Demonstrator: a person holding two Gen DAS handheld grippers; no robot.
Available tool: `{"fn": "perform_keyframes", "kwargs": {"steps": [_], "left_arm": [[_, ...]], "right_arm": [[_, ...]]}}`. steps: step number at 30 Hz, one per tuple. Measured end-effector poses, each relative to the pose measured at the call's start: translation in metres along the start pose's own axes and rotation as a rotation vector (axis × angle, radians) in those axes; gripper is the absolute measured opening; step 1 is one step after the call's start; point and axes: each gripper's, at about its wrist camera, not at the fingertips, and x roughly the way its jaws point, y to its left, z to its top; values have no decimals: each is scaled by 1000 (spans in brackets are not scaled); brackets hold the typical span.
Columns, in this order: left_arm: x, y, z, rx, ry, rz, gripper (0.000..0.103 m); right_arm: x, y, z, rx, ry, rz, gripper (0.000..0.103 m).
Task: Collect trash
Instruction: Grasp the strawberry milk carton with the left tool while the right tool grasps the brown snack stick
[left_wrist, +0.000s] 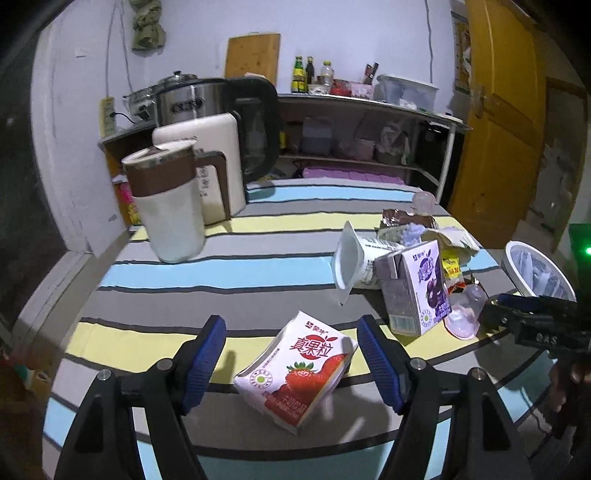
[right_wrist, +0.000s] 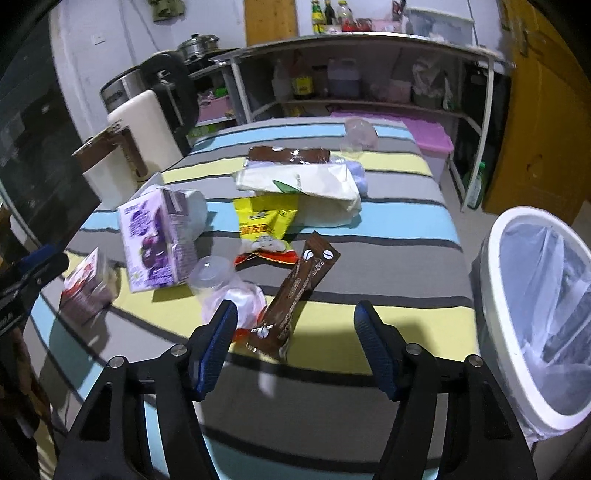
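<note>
My left gripper is open, its jaws on either side of a red strawberry milk carton lying on the striped table; the carton also shows in the right wrist view. A purple milk carton stands to its right, also in the right wrist view. My right gripper is open over a brown coffee sachet and a clear plastic cup. A yellow snack wrapper lies behind. A white bin with a clear liner stands right of the table.
A white jug with a brown band, a cream appliance and a steel kettle stand at the table's back left. A tipped white cup, a white bag and a brown wrapper lie further back. Shelves stand behind.
</note>
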Motion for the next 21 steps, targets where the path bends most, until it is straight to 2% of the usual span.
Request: {"fn": "perform_keyframes", "kwargs": {"steps": [7,11,16,18,21], "left_arm": [[20,-4,-8,44,60,-35,74],[25,-13,-13,98,94,-45,74],[26,-11,-18,91,112,-37,73],[25,-9,-19,83,106,-31,68],[21,-9,-21,66,94,-33,62]], "right_arm": [[11,-1,8,14,17,-17,55],[13,-2,11,9,20,-51,41],[12,-7,12,12,25,-78,25],[11,-8,11,11,25,-83,19],[11,-12,11,21,23,-73,17]]}}
